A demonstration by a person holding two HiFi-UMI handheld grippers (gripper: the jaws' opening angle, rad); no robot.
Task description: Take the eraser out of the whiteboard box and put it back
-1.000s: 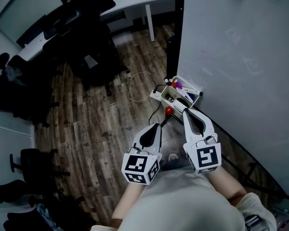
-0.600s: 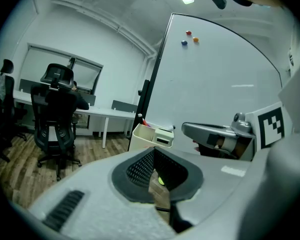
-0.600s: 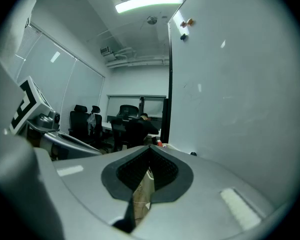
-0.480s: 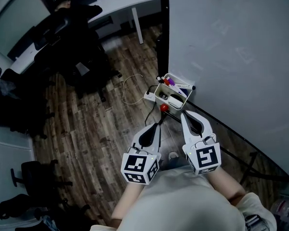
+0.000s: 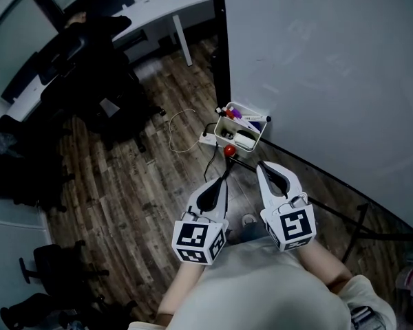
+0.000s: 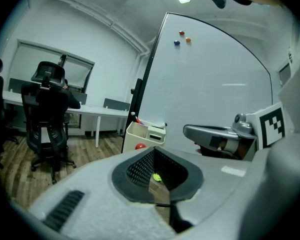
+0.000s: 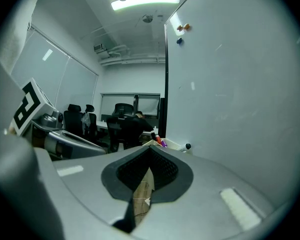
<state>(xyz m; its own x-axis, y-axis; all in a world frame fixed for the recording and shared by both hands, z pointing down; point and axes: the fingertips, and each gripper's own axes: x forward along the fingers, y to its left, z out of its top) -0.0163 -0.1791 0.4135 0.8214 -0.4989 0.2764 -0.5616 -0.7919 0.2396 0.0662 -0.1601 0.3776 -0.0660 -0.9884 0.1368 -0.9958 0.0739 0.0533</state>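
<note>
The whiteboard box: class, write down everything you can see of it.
The whiteboard box is small, white, open-topped, plastic-looking, upright. It hangs at the whiteboard's lower corner beside its dark frame. Inside stand markers and a white block, probably the eraser. The left gripper and right gripper are clear of it.

white left hand-held gripper (image 5: 224,179) and right hand-held gripper (image 5: 260,166), black-marked cubes (image 5: 199,241), pale shirt (image 5: 261,291).

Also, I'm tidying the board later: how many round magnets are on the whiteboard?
3, clustered high on the whiteboard: a red magnet, an orange magnet right of it, a blue magnet lowest. More may sit out of view.
</note>
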